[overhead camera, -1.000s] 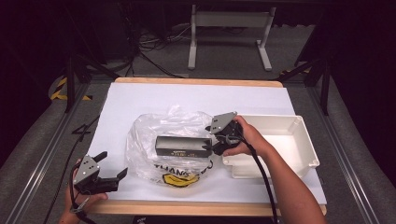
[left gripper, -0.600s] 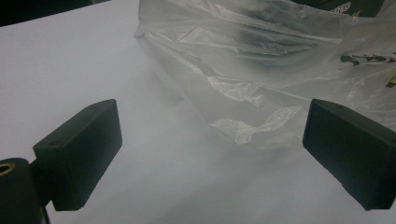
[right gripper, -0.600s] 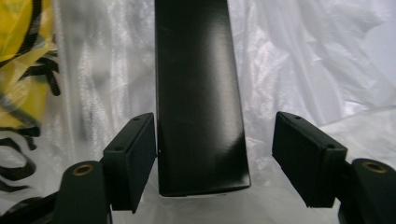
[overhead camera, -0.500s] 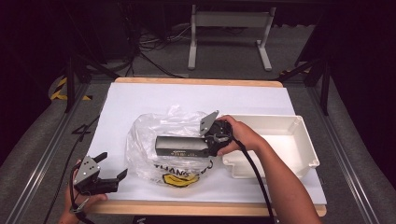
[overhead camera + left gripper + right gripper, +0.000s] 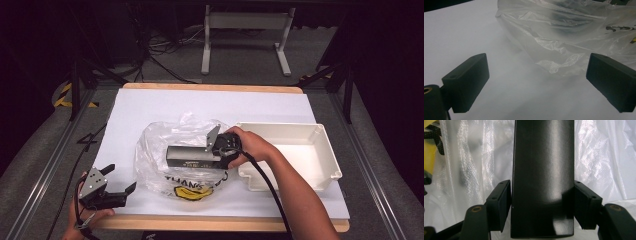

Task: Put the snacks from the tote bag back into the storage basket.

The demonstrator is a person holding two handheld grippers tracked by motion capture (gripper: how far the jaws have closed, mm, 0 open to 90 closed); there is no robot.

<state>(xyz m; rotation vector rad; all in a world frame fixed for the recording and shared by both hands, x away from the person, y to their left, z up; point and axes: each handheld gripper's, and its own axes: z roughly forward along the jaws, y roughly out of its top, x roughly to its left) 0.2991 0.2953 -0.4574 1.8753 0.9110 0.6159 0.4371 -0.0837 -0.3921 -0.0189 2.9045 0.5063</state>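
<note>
A long black box [image 5: 192, 156] lies across the middle of the white table cover [image 5: 150, 107], resting on a crumpled clear plastic bag [image 5: 165, 150] that bears dark lettering and a yellow print near the front edge. The right gripper [image 5: 220, 150] has hold of the box at its right end: in the right gripper view the box [image 5: 543, 180] runs straight up between the two black jaws, and each pad presses flat against one of its long sides (no gap shows on either side). The bag [image 5: 474, 157] spreads pale and wrinkled behind it. The person's right hand [image 5: 250, 145] wraps the gripper's body, just beside the left wall of a white plastic tray [image 5: 327, 150] that sits at the right of the table.

The left gripper [image 5: 117, 186] hangs near the table's front left corner, held in the left hand [image 5: 87, 217], its jaws spread wide and gripping nothing. In the left gripper view the bag's [image 5: 564, 37] edge lies beyond the parted jaws, apart from both, with bare white cover [image 5: 461, 32] below
</note>
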